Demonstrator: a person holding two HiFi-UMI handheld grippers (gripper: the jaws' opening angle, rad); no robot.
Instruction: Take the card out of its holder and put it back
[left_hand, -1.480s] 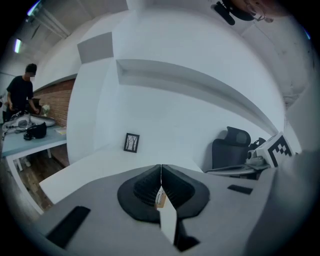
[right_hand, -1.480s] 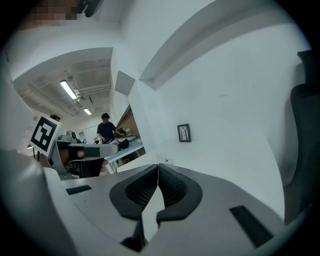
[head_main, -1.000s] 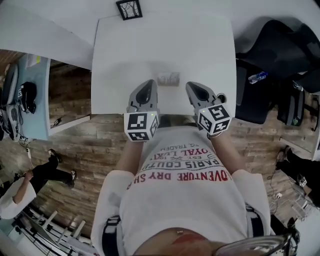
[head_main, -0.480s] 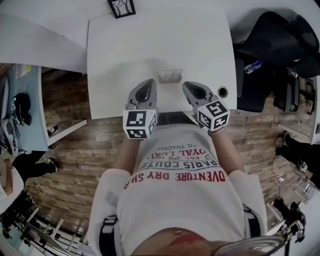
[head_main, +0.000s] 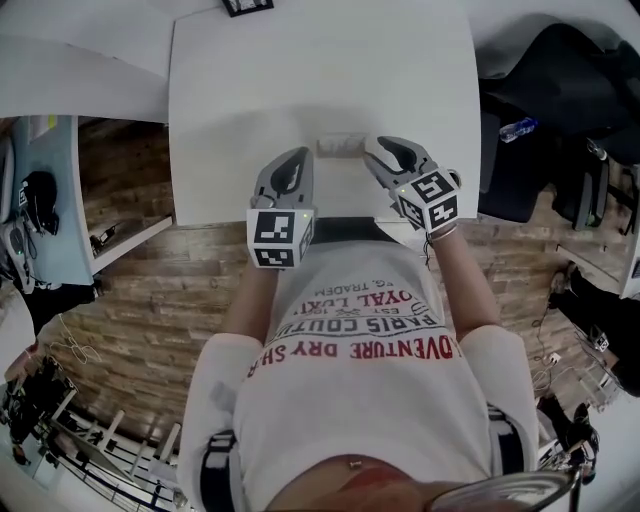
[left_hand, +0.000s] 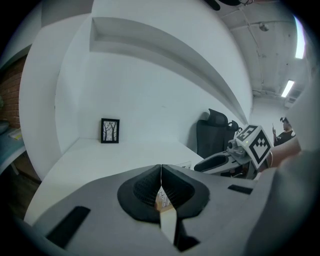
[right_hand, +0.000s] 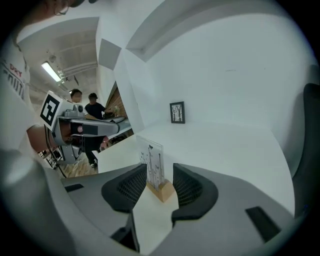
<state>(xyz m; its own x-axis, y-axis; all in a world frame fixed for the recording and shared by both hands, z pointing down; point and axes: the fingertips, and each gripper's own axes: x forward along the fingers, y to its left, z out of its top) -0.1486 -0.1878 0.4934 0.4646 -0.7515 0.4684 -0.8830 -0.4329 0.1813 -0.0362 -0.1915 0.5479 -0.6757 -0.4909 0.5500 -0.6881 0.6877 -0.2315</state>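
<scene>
A clear card printed with thin dark lines stands upright in a small wooden holder on the white table. In the head view the card is near the table's front edge, between the two grippers. My right gripper is open, its jaws having just been opening. Card and holder sit in the gap just ahead of its pads, untouched. My left gripper is shut with nothing in it, and a sliver of the holder shows past its jaws. It hovers left of the card, and the right gripper is on the card's right.
A small black-framed picture leans against the wall at the table's far edge. A black chair with bags and a water bottle stand to the right. A light-blue table is at the left. Two people stand in the background.
Both grippers have sunk and moved forward over the table's front edge toward the card. The right gripper's jaws have spread apart. The left gripper stays shut.
</scene>
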